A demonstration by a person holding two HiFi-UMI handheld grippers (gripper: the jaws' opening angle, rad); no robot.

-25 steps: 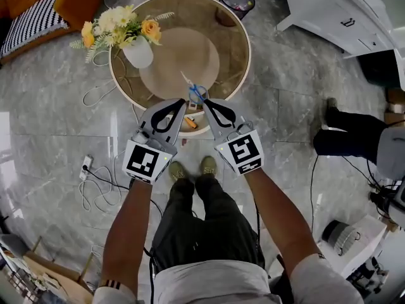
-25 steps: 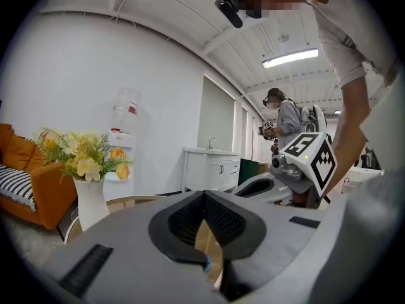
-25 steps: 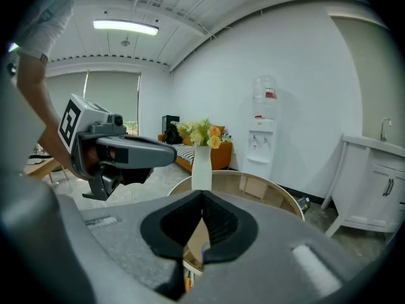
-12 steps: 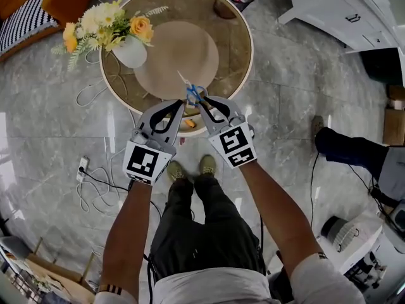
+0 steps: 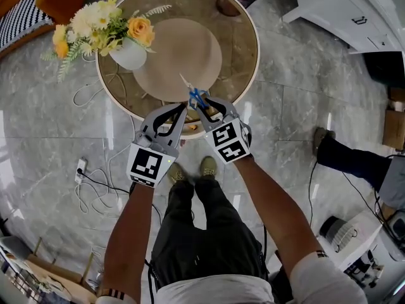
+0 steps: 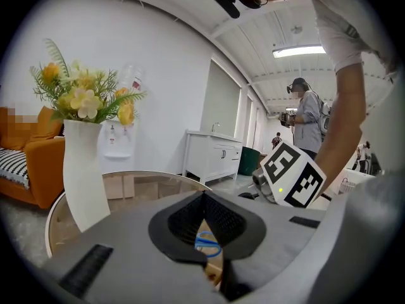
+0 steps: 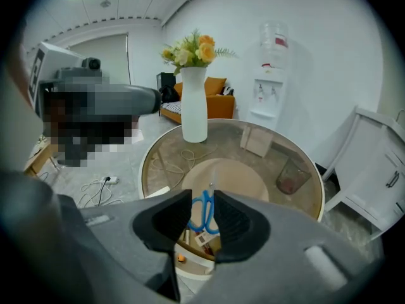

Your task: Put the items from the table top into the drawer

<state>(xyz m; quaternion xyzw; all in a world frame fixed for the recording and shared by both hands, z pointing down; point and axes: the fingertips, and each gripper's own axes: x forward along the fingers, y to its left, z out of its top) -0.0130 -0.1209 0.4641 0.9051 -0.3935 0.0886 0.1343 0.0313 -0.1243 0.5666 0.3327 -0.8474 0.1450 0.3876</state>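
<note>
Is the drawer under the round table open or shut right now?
Open. In the right gripper view the drawer juts out past the table rim, a small orange item visible inside.

Vase (image 5: 130, 54) on table (image 5: 248, 56), left of scissors (image 5: 196, 96)

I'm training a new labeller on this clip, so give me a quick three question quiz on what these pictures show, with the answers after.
1. What shows between the jaws of the right gripper? A a cup; B blue-handled scissors; C a phone.
2. True or false: the flower vase lies tipped over on the floor.
3. What shape is the table?
Key: 1 B, the jaws have just been opening, with the scissors between them. 2 False, the vase stands upright on the table. 3 Round.
</note>
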